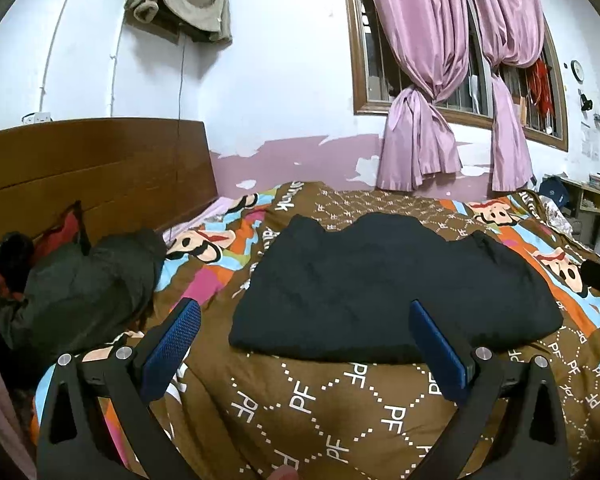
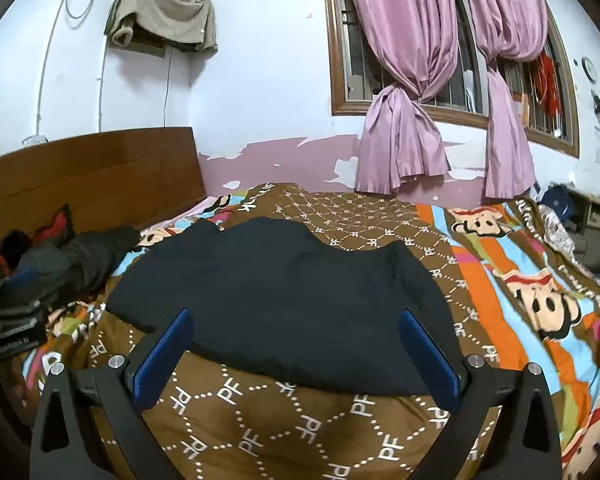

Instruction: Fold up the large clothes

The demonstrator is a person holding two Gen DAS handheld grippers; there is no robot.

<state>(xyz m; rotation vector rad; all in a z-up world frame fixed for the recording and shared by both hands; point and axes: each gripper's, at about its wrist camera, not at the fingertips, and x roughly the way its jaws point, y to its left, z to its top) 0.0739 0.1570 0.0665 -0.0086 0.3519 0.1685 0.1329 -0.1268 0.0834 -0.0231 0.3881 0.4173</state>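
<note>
A black garment (image 1: 388,284) lies folded into a thick flat bundle on the patterned bedspread (image 1: 300,408). In the right wrist view the same black garment (image 2: 284,292) fills the middle of the bed. My left gripper (image 1: 304,312) hovers open above the bundle's near left corner, blue pads (image 1: 172,344) wide apart and holding nothing. My right gripper (image 2: 296,320) is open too, over the bundle's near edge, with nothing between its fingers. The left gripper's body (image 2: 16,320) shows at the left edge of the right wrist view.
A heap of dark clothes (image 1: 88,292) with a red item lies at the left by the wooden headboard (image 1: 92,172). Pink curtains (image 1: 424,80) hang at the barred window behind the bed. A shelf (image 1: 596,200) stands at the far right.
</note>
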